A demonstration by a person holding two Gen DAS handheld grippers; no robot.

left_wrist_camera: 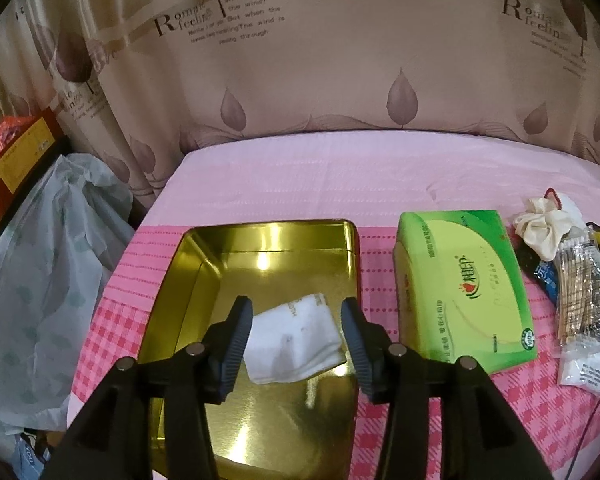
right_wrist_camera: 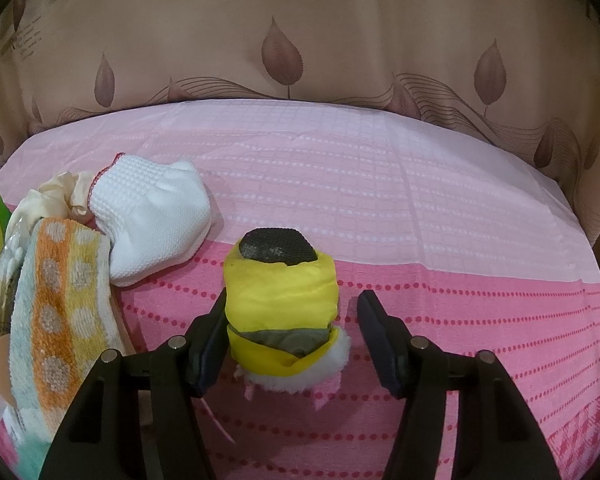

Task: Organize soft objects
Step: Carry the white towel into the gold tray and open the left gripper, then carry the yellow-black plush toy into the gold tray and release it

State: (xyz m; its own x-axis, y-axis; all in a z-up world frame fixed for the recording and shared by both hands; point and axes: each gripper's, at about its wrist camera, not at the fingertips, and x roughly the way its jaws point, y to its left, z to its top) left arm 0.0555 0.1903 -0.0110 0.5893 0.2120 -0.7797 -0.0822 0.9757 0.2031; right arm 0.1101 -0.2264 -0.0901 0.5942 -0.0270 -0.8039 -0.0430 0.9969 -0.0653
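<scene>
In the left wrist view a folded white cloth (left_wrist_camera: 296,340) lies flat inside an open gold tin (left_wrist_camera: 188,280). My left gripper (left_wrist_camera: 296,320) hangs just above it, open, with a finger on either side of the cloth and neither pad pressing it. In the right wrist view a small yellow padded shoe (right_wrist_camera: 280,292) with a dark sole and white fleece lining lies on the pink tablecloth. My right gripper (right_wrist_camera: 292,308) is open around it. The left finger rests against the shoe's side, while the right finger stands clear of it.
A green tissue box (left_wrist_camera: 464,288) lies right of the tin. Beyond it are a cream scrunchie (left_wrist_camera: 540,224) and a bag of cotton swabs (left_wrist_camera: 580,292). A white knitted mitten (right_wrist_camera: 156,220) and an orange-and-yellow dotted towel (right_wrist_camera: 60,300) lie left of the shoe. A curtain hangs behind the table.
</scene>
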